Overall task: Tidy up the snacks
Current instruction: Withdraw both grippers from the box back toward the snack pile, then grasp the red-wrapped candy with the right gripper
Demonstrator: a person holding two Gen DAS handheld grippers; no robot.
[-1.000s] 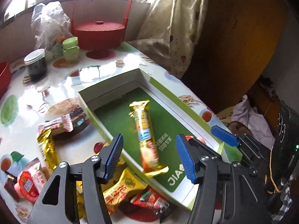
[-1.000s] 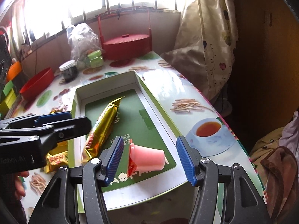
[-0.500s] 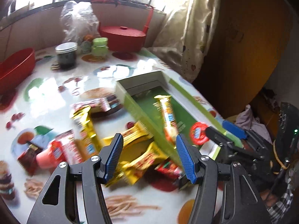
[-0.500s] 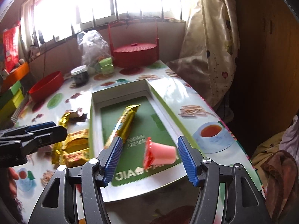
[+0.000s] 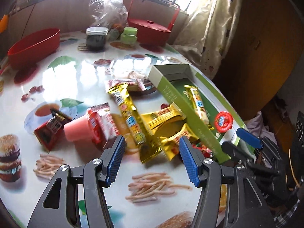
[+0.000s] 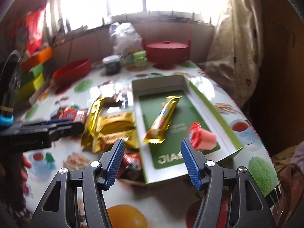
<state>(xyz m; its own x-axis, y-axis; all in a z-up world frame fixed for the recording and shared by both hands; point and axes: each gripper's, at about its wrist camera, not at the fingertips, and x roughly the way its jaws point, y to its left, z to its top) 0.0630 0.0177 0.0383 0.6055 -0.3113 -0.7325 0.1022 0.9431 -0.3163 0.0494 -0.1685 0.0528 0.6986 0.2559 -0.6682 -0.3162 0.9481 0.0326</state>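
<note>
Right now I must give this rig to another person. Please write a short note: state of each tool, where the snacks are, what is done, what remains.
Left tool: open, holding nothing, above the loose snacks.
Right tool: open, holding nothing, at the near end of the green box.
Done: one gold bar and one pink jelly cup lie in the box.
Left: beside the box on the table lie another gold bar, flat gold packets, a second pink jelly cup, red packets. They must still go into the box.
</note>
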